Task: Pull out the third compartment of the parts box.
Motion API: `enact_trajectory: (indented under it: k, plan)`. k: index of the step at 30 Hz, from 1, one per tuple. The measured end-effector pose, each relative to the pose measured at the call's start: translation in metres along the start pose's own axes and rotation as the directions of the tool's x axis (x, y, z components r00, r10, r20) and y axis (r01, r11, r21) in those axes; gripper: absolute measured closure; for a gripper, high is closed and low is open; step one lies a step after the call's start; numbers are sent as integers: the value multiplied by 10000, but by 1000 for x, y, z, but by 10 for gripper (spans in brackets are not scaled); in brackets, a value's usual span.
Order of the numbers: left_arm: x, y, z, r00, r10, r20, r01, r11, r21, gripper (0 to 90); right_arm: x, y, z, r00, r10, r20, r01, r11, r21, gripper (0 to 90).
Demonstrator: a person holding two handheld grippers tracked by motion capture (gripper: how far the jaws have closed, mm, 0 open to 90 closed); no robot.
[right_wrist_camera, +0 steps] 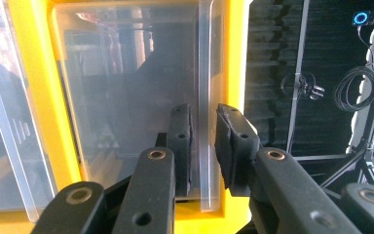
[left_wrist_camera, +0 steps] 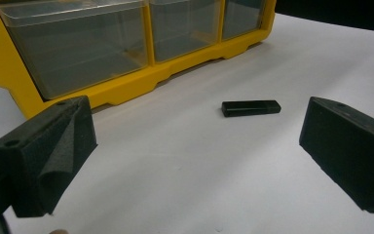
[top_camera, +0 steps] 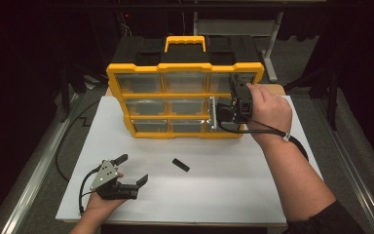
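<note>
Clamping our right gripper [right_wrist_camera: 203,141] on the clear drawer [right_wrist_camera: 131,97] lip; drawer not yet out; left gripper [top_camera: 132,169] waits agape, black stick [left_wrist_camera: 251,107] ahead.

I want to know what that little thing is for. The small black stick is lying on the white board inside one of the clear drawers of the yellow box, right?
Not quite. The small black stick lies on the white board out in front of the yellow box, not inside a drawer. The left gripper view shows it clearly.

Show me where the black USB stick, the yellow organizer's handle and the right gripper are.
black USB stick [left_wrist_camera: 251,107], left gripper view, middle of its body.
yellow organizer's handle [top_camera: 185,43], high view, top bar.
right gripper [right_wrist_camera: 203,141], right gripper view, between its fingertips.
</note>
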State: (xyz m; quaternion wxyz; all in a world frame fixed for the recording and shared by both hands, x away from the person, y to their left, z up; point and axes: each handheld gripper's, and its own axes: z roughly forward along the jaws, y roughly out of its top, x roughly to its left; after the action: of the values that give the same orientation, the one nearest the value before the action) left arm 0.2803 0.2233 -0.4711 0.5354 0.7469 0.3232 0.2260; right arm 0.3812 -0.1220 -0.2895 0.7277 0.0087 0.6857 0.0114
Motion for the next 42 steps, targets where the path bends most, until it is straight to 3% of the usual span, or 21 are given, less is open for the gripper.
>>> enact_trajectory:
  k: [8, 20, 42]
  plan:
    - [0, 0, 0, 10000, -15, 3, 15, 10000, -13, 13, 3, 2, 2, 9992, -258, 311, 252, 9995, 204, 805]
    - [-1, 0, 0, 10000, 1, -17, -1, 10000, -6, 13, 8, 5, 3, 9973, -252, 683, 224, 9989, 411, 830]
    - [0, 0, 0, 10000, -37, -28, 37, 10000, -32, 14, 3, 4, -11, 9985, -303, 464, 294, 9994, 200, 839]
